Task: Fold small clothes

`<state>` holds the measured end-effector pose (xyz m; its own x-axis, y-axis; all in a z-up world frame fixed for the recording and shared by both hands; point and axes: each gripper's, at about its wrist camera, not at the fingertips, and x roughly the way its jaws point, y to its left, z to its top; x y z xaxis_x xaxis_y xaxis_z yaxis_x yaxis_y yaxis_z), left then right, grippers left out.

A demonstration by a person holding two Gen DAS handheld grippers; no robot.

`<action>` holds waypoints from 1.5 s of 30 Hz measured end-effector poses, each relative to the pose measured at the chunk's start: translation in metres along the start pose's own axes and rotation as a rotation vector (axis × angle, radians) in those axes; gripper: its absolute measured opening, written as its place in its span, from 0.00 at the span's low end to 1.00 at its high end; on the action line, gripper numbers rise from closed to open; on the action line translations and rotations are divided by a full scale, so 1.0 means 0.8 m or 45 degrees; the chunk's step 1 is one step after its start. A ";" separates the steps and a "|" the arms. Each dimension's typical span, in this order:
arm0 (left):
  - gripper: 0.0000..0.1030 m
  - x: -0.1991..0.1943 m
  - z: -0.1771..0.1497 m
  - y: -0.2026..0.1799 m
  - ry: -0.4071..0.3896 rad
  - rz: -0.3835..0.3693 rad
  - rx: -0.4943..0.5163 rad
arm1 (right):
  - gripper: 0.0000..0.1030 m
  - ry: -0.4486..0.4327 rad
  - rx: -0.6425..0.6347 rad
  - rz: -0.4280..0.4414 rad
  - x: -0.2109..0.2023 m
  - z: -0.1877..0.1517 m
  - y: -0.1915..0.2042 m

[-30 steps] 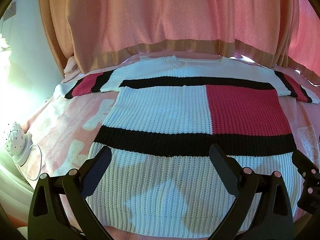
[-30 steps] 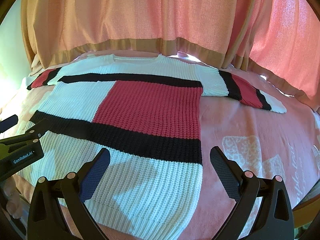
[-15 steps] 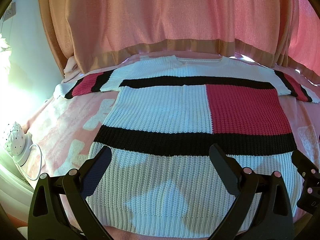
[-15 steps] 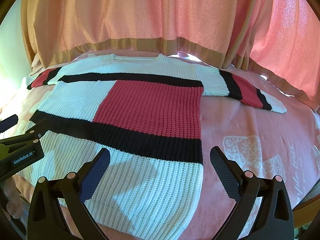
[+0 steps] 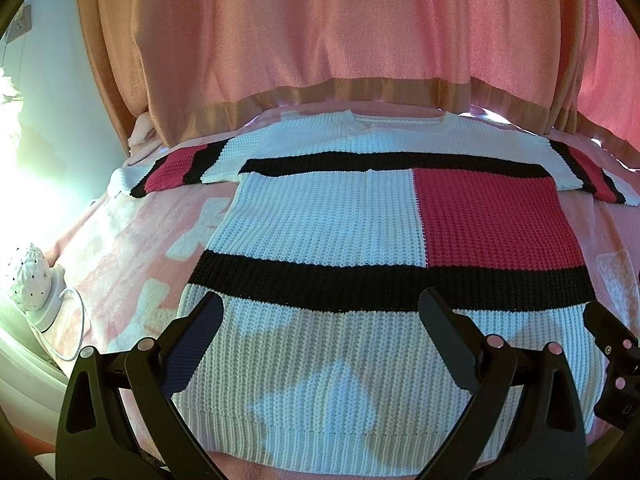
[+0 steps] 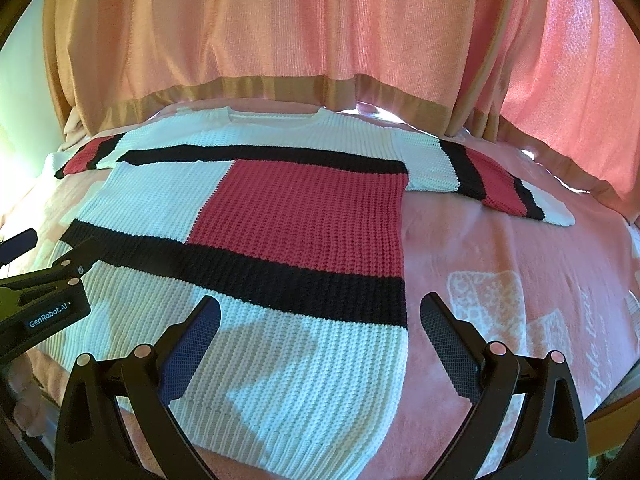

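Note:
A knitted sweater [image 5: 320,232] in white, black and red blocks lies flat and spread out on a pink blanket [image 5: 132,264], both short sleeves out to the sides. It also shows in the right wrist view [image 6: 296,216]. My left gripper [image 5: 320,308] is open and empty, hovering above the sweater's lower white part near the hem. My right gripper [image 6: 320,312] is open and empty, above the sweater's lower right corner. The left gripper's body shows at the left edge of the right wrist view [image 6: 44,308].
Pink curtains [image 5: 340,32] with a tan band hang just behind the sweater's collar. A white dotted lamp [image 5: 28,280] with a cable stands at the left edge of the bed. The pink blanket [image 6: 512,280] stretches to the right of the sweater.

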<state>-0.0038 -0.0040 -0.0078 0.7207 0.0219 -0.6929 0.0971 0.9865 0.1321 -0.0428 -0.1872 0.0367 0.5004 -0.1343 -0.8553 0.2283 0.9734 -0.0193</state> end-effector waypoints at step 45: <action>0.95 0.029 0.110 -0.047 -0.074 -0.123 0.043 | 0.92 0.083 0.652 -0.391 0.124 0.106 -0.421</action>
<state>0.0695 -0.0549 0.0333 0.7456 -0.0834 -0.6612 0.1904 0.9774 0.0914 0.0010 -0.5445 0.0022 0.2992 -0.3681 -0.8803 0.7361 0.6761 -0.0325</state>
